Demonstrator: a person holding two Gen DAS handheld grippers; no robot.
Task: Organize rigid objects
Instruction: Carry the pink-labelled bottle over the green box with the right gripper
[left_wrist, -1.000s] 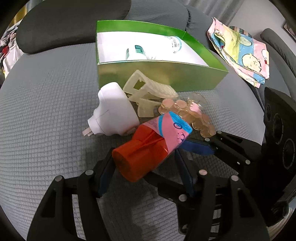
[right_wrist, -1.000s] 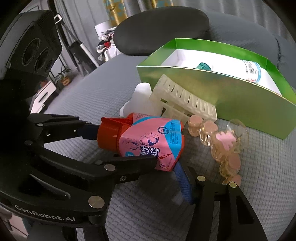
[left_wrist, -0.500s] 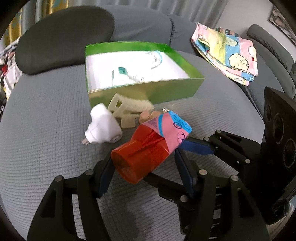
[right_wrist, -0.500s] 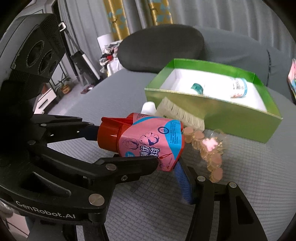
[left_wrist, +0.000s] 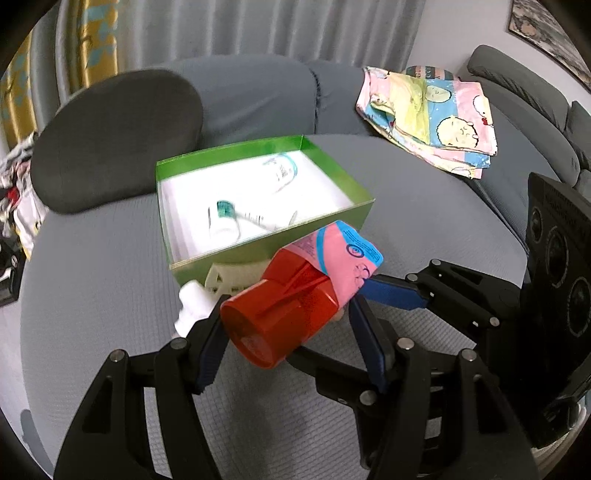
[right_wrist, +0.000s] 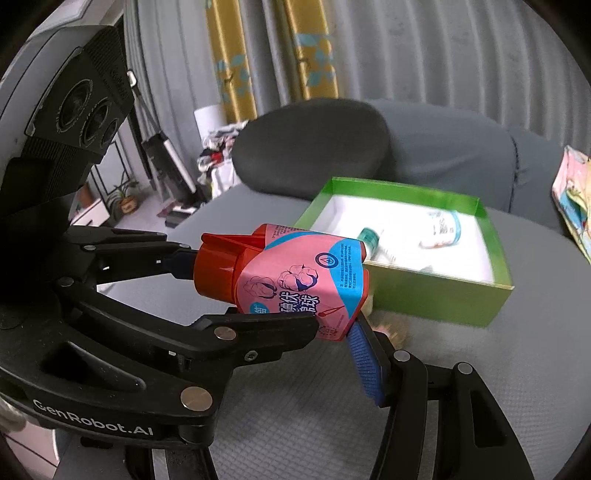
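While both grippers share 1 load, the red-capped pink jar hangs above the grey sofa seat. Left gripper pinches the red cap between its blue pads. Right gripper clamps the pink label end (1 finger shows clearly, the other is mostly hidden behind the jar). Below the jar: white plug and cream hair clip, touching the green box. Box holds 2 white containers. Patterned cloth lies far right, well apart.
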